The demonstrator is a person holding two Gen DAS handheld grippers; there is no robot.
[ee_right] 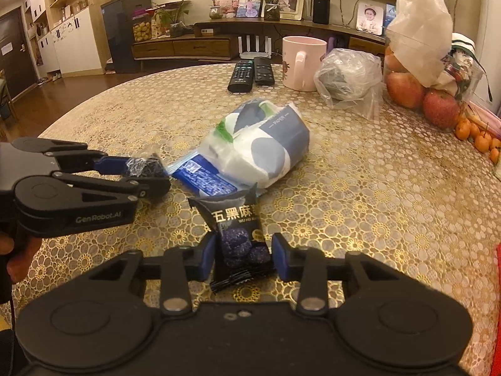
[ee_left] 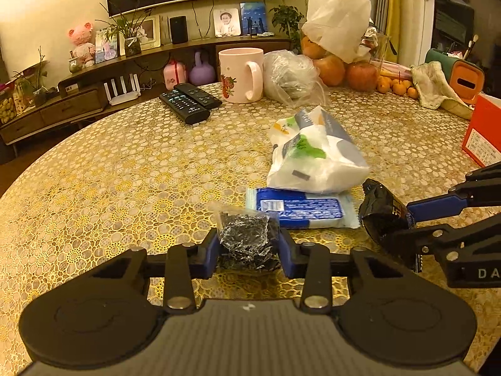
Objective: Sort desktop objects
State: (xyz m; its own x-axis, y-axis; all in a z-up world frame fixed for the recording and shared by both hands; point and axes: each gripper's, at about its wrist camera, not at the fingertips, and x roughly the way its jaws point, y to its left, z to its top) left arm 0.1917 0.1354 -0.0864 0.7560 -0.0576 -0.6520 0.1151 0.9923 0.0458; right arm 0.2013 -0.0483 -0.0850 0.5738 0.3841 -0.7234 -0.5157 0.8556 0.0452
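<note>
Left wrist view shows our left fingers (ee_left: 249,246) pressing a clear-wrapped dark snack (ee_left: 249,241) between them; our right fingers (ee_right: 241,255) flank a black snack packet (ee_right: 238,235), contact unclear, on the desk (ee_right: 360,188) beside tissue packs (ee_right: 260,147).

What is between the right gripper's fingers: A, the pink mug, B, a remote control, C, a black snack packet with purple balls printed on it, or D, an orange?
C: the right gripper has the black snack packet between its blue pads; the remotes, mug and oranges sit farther back on the table.
</note>
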